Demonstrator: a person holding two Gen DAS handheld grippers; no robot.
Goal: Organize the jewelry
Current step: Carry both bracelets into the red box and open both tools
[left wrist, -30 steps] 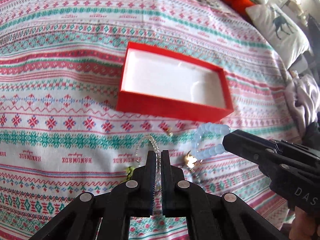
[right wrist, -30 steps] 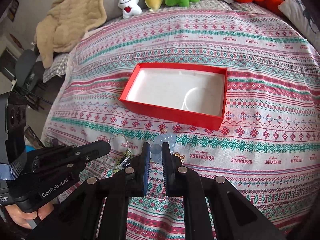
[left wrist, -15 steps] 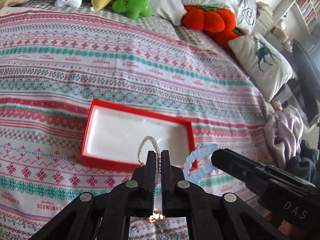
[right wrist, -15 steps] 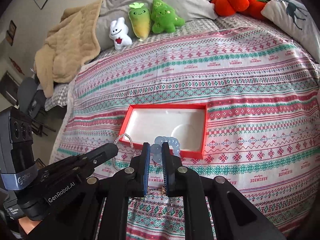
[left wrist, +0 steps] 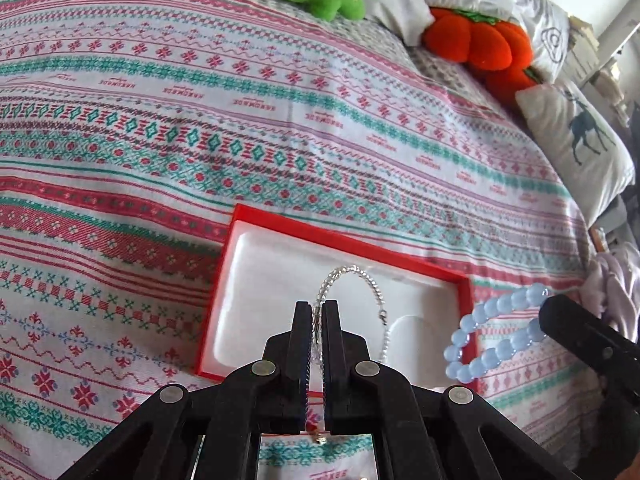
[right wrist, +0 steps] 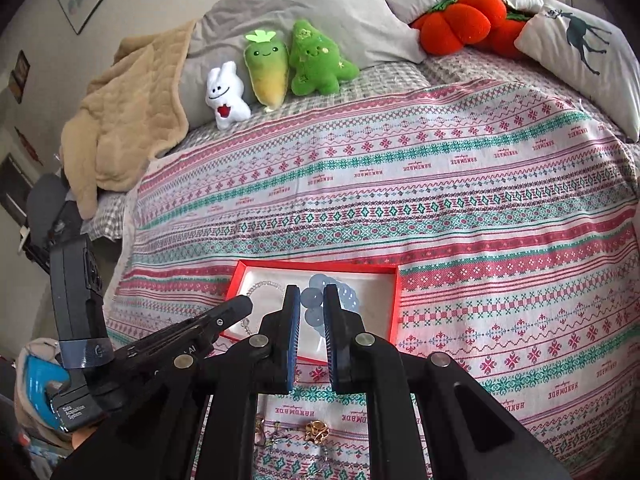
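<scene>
Both hands are up over the bed (right wrist: 480, 184) here. The left hand-held gripper (left wrist: 317, 312) is pinched tight on a clear bead bracelet (left wrist: 352, 276), whose loop arcs up and out ahead of the fingertips, hanging above the white inside of the red box (left wrist: 344, 246). The right hand-held gripper (right wrist: 312, 300) is clamped on a blue bead bracelet (right wrist: 316, 300), beads bulging between its blue pads (right wrist: 295, 320); in the left view that bracelet curls out over the box's right edge. The box sits flat on the patterned bedspread (left wrist: 200, 120). Nearer the camera, a gold piece (right wrist: 317, 429) and a thin chain (right wrist: 320, 464) lie loose on the bedspread, outside the box. Plush toys (right wrist: 280, 68) line the pillows.
</scene>
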